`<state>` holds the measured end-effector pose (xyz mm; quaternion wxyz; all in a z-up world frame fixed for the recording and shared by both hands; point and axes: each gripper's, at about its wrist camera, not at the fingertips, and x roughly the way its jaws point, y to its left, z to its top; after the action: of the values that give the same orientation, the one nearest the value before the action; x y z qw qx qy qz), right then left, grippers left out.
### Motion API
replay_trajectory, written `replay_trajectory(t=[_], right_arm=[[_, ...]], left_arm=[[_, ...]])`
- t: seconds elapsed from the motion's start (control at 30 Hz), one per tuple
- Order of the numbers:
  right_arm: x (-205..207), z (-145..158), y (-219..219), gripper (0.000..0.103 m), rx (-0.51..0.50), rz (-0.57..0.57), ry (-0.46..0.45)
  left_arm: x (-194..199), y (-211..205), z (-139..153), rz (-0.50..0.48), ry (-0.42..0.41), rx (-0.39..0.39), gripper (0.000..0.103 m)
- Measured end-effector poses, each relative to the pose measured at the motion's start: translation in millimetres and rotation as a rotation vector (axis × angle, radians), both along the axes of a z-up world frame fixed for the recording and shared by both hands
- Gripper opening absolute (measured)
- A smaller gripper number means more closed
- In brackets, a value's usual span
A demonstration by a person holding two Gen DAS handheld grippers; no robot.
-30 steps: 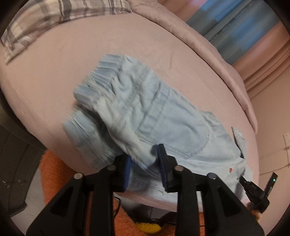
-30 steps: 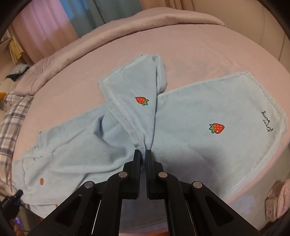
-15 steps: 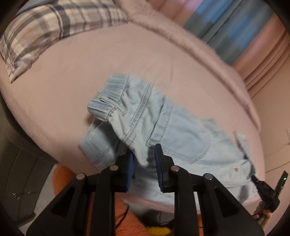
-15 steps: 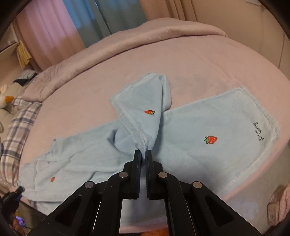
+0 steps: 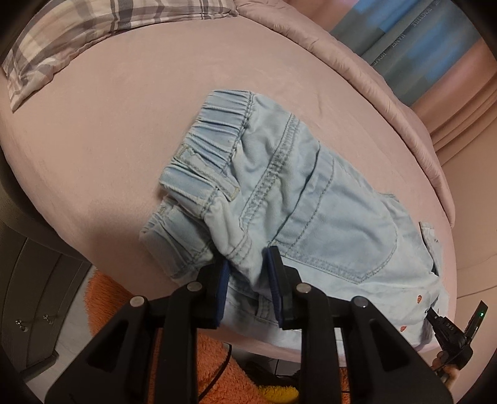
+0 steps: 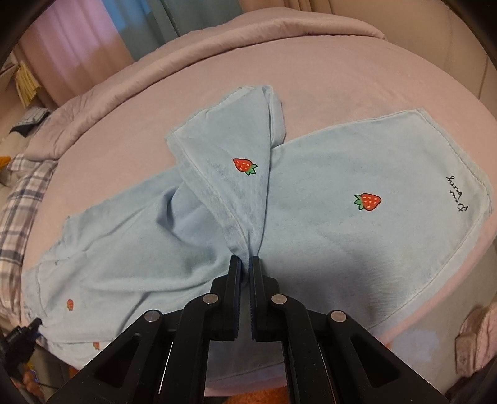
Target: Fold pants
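Through the left wrist camera we see the left hand-held gripper (image 5: 248, 267) with its blue pads set a little apart and a bunched fold of the pants (image 5: 310, 199) between them; the cloth fills the gap, yet we cannot tell whether the pads truly pinch it or merely flank it. The elastic waistband (image 5: 217, 130) lies crumpled and partly turned over on the pink bed (image 5: 108, 124), and the near edge of the denim is hidden behind the gripper's black frame. A plaid pillow (image 5: 93, 28) is cut off at the upper left, and an orange rug (image 5: 102, 298) shows below the mattress edge. Through the right wrist camera, the right hand-held gripper (image 6: 244, 264) is clenched on a gathered edge of one trouser leg (image 6: 230, 155), which rises from the pads and folds across the other leg (image 6: 372, 192), lying flat with a strawberry print (image 6: 368, 201). The small script near that leg's hem is too warped for us to read, and the waist end runs out of view at the lower left.
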<state>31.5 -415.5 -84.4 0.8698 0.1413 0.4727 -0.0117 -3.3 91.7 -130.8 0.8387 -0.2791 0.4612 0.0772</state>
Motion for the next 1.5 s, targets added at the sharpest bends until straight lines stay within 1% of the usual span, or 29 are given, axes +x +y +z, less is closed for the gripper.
replay_trajectory(t=[0.1,0.27,0.53,0.73,0.83,0.93,0.97,1.0,1.07,1.23,1.33,1.4,1.5], right_arm=[[0.3,-0.3,2.8,0.001,-0.011,-0.005,0.0],[2.0,1.5,4.5,0.001,-0.021,-0.01,0.001],[2.1,2.1,6.4,0.001,-0.028,-0.015,0.003],[3.6,6.5,0.7,0.002,-0.002,-0.019,0.015],[2.6,9.5,1.4,0.007,-0.021,-0.021,0.016],[1.5,15.6,1.5,0.02,-0.048,-0.022,0.009],[0.7,18.5,1.2,0.029,-0.055,-0.024,0.002],[-0.4,22.6,0.4,0.041,-0.06,-0.026,-0.008],[-2.8,30.4,-1.1,0.05,-0.067,-0.028,-0.032],[1.4,53.8,-1.8,0.052,-0.09,-0.013,-0.089],[15.4,63.8,7.0,0.052,-0.148,0.012,-0.114],[30.5,63.4,17.4,0.052,-0.18,0.043,-0.114],[51.2,55.0,33.6,0.052,-0.197,0.097,-0.091]], left_arm=[[-1.7,-3.0,-0.5,-0.002,-0.005,0.008,0.026],[-1.8,-3.4,-0.2,0.002,-0.006,-0.009,0.026],[-4.3,-0.4,0.4,0.002,-0.006,0.004,0.026],[-3.9,-0.5,0.1,-0.005,-0.007,0.011,0.026],[-4.0,-0.2,0.2,-0.005,-0.007,0.01,0.026],[-3.4,-0.5,0.3,-0.007,-0.01,0.015,0.026],[-3.1,-0.4,0.2,-0.006,-0.01,0.015,0.026],[-3.0,-0.4,-0.2,-0.006,-0.011,0.014,0.026],[-3.1,-0.5,-0.7,-0.008,-0.013,0.013,0.026],[-3.3,-0.4,-1.6,-0.014,-0.017,0.013,0.026],[-3.6,-0.3,-1.8,-0.016,-0.021,0.014,0.026],[-4.0,-0.1,-1.8,-0.015,-0.023,0.013,0.026],[-4.4,0.3,-1.8,-0.011,-0.023,0.011,0.026]])
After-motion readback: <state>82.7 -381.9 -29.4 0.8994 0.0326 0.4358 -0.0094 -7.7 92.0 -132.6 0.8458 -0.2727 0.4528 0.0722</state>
